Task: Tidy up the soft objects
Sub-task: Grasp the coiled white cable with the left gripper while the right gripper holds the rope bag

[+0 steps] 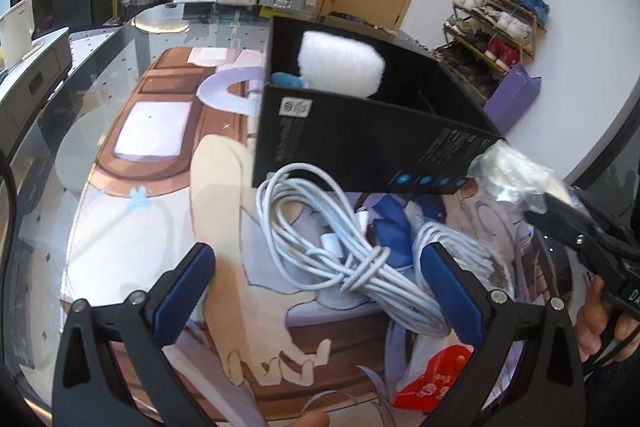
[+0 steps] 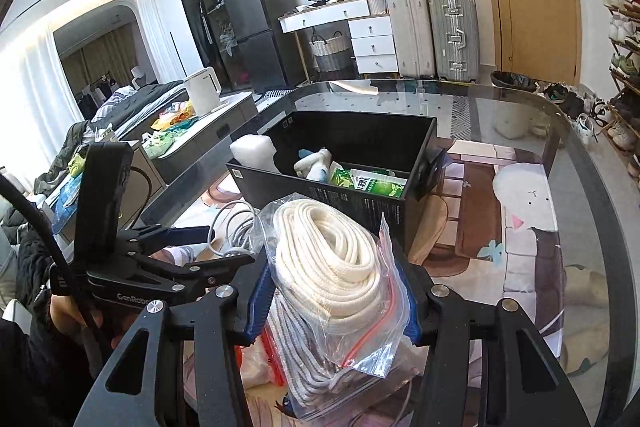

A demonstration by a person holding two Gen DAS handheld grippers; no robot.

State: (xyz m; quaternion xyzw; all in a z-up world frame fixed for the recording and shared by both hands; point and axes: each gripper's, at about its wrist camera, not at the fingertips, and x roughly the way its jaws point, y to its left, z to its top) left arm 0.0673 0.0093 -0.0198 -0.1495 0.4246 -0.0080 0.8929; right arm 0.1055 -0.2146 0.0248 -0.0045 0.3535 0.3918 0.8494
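Note:
A black open box (image 2: 360,199) stands on the table; it also shows in the left wrist view (image 1: 360,143). It holds white foam (image 1: 340,65), a small plush toy (image 2: 316,163) and a green tissue pack (image 2: 372,183). My right gripper (image 2: 332,291) is shut on a clear zip bag of white rope (image 2: 328,263), held above the table just in front of the box. My left gripper (image 1: 316,283) is open, with a tangled white cable (image 1: 340,255) between its fingers. The right gripper (image 1: 560,215) with the bag shows at the right of the left wrist view.
A red packet (image 1: 436,379) lies on the printed mat (image 1: 160,211) near the right finger of my left gripper. The glass table's edge (image 2: 580,155) curves at the right. A kettle (image 2: 202,89), suitcases (image 2: 432,31) and a shoe rack (image 1: 496,23) stand beyond.

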